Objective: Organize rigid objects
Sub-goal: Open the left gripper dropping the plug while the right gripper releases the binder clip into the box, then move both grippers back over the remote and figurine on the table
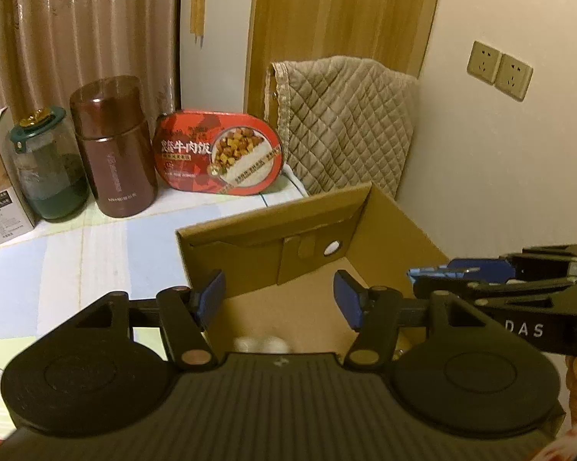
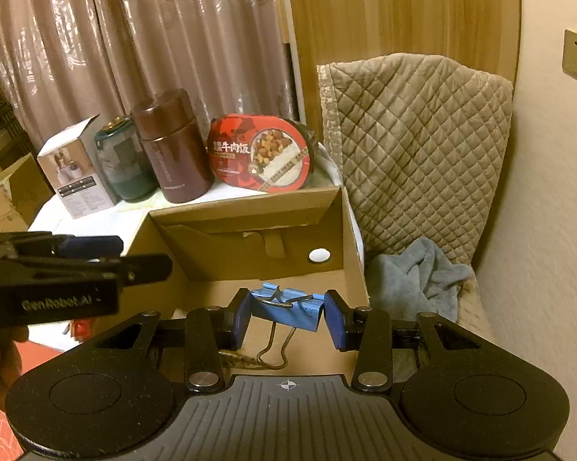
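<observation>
An open cardboard box (image 1: 273, 253) (image 2: 250, 230) sits on the table in front of both grippers. My right gripper (image 2: 286, 317) is shut on a blue binder clip (image 2: 288, 309) and holds it over the box's near part, wire handles hanging down. My left gripper (image 1: 279, 301) is open and empty above the box's left side. A blurred white object (image 1: 261, 344) lies on the box floor just under it. The right gripper shows from the side in the left wrist view (image 1: 434, 274); the left one shows in the right wrist view (image 2: 108, 253).
At the table's back stand a red meal tub (image 1: 219, 153) (image 2: 261, 153), a brown flask (image 1: 113, 146) (image 2: 173, 150), a glass jar (image 1: 46, 169) (image 2: 123, 161) and a white carton (image 2: 73, 169). A quilted chair (image 2: 415, 146) with a blue cloth (image 2: 415, 280) is right of the box.
</observation>
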